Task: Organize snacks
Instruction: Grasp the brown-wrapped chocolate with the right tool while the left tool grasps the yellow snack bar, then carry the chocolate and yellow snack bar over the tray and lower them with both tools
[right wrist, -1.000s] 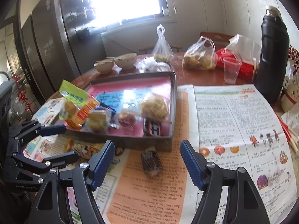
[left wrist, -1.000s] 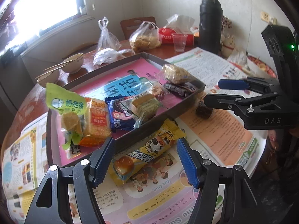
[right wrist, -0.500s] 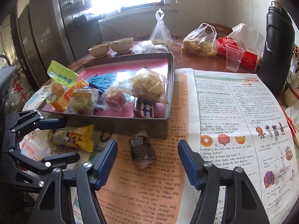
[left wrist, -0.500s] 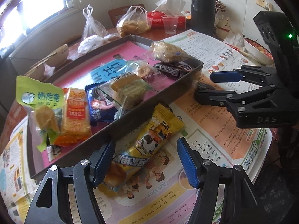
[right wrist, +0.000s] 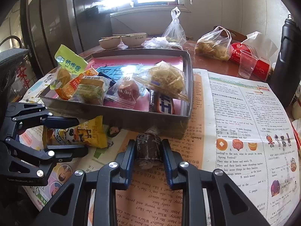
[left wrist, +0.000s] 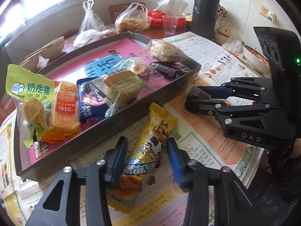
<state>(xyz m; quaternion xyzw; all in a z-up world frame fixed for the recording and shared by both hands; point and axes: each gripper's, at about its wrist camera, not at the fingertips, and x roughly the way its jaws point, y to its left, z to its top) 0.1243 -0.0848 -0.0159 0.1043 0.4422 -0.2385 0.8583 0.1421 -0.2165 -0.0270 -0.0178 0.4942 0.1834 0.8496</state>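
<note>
A grey metal tray (left wrist: 116,120) holds several wrapped snacks; it also shows in the right wrist view (right wrist: 146,121). A yellow snack packet (left wrist: 150,150) lies on newspaper in front of the tray, and my left gripper (left wrist: 148,160) has closed in around it, its pads touching the packet's sides. The packet (right wrist: 75,133) shows between the left fingers in the right wrist view. My right gripper (right wrist: 148,154) is shut on a small dark wrapped cake (right wrist: 148,146), resting on the paper by the tray's near wall. That cake (left wrist: 197,94) shows at the right gripper's tips.
Newspapers (right wrist: 244,122) cover the round table. Behind the tray stand two bowls (right wrist: 122,40), plastic bags of food (right wrist: 214,45), a plastic cup (right wrist: 246,63), a red tissue box (left wrist: 160,18) and a black thermos (left wrist: 206,9). A fridge (right wrist: 47,28) stands at left.
Both grippers moved forward and down and closed: the left around the yellow packet, the right onto the dark cake.
</note>
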